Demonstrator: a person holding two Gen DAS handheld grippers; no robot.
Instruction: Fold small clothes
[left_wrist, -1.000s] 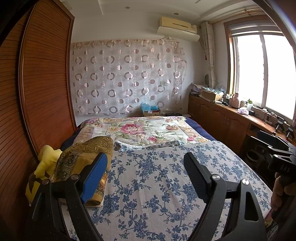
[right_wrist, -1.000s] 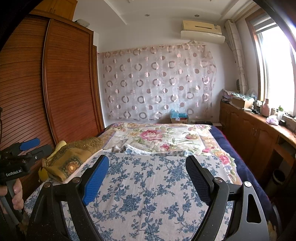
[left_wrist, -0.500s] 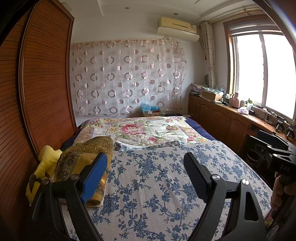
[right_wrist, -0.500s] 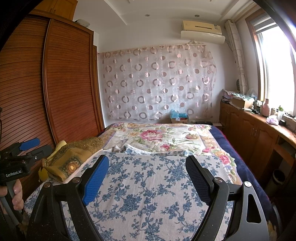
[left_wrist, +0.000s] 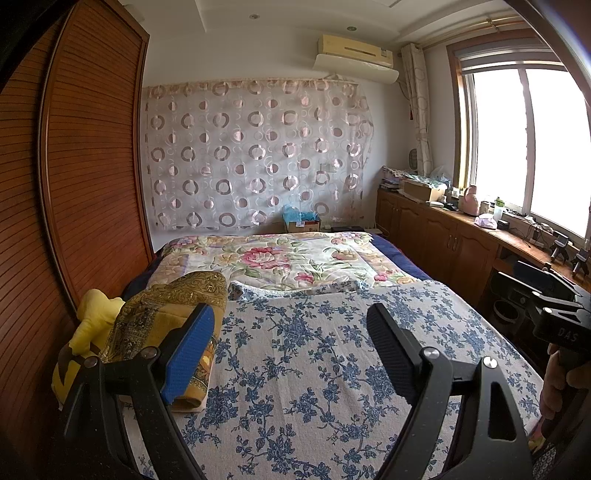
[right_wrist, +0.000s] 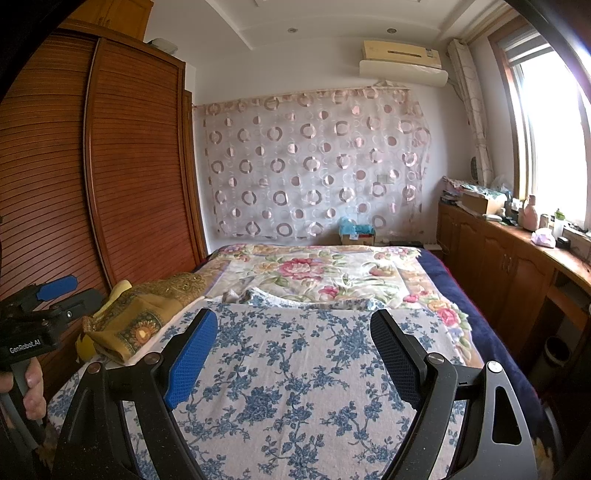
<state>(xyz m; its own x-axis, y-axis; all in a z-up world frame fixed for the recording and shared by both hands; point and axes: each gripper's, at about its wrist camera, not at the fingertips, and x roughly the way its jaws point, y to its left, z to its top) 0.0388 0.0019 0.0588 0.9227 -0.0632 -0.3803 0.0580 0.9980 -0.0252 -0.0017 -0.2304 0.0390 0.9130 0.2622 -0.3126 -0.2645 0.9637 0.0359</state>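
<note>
My left tool (left_wrist: 291, 350) is spread wide with nothing between its pads, and my right tool (right_wrist: 293, 354) is the same: open and empty. Both hang over the bed (left_wrist: 332, 369) with its blue-flowered cover, touching no cloth.

What I take for the clothes to fold is the mustard-gold patterned cloth (left_wrist: 162, 317), heaped at the left edge of the bed against the wooden wardrobe (left_wrist: 92, 184). In my left view it sits at lower left, partly behind the blue pad; in my right view it lies at middle left, well apart from the pads. So my left tool is clearly the nearer one, and I judge the reach goes leftward. The heap's long axis seems to run away from me, toward the far floral quilt (left_wrist: 280, 258).

The heap's near end is covered by my own pad, a yellow piece (left_wrist: 92, 314) beside it is half buried, and I cannot tell how many garments are there.
</note>
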